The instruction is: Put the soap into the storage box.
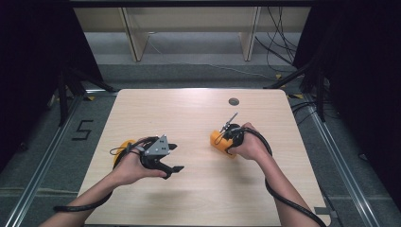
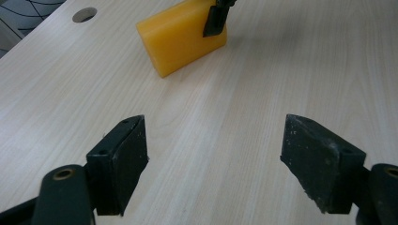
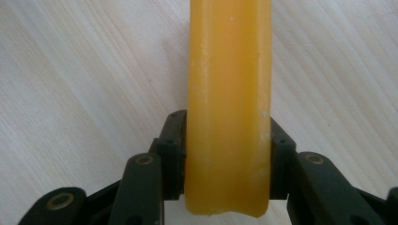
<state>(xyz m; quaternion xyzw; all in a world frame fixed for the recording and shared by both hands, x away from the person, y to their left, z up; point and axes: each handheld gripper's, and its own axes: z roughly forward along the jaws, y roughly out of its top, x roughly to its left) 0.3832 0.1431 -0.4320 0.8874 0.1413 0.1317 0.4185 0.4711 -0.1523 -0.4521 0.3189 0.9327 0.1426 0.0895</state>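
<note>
One yellow-orange block, smooth, waxy, slab-shaped, clamped in right tool, left tool spread empty

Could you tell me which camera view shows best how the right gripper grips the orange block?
The right gripper view: the orange block stands between both pads, which press its two flat sides. The left gripper view shows the block on the wooden table with one jaw on it. In the high view the hand covers most of the right gripper.

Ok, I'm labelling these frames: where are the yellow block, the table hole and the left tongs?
Yellow block (image 2: 176, 40), left gripper view, broad side face.
Table hole (image 1: 233, 101), high view, its centre.
Left tongs (image 2: 213, 161), left gripper view, midway between the open tips.
</note>
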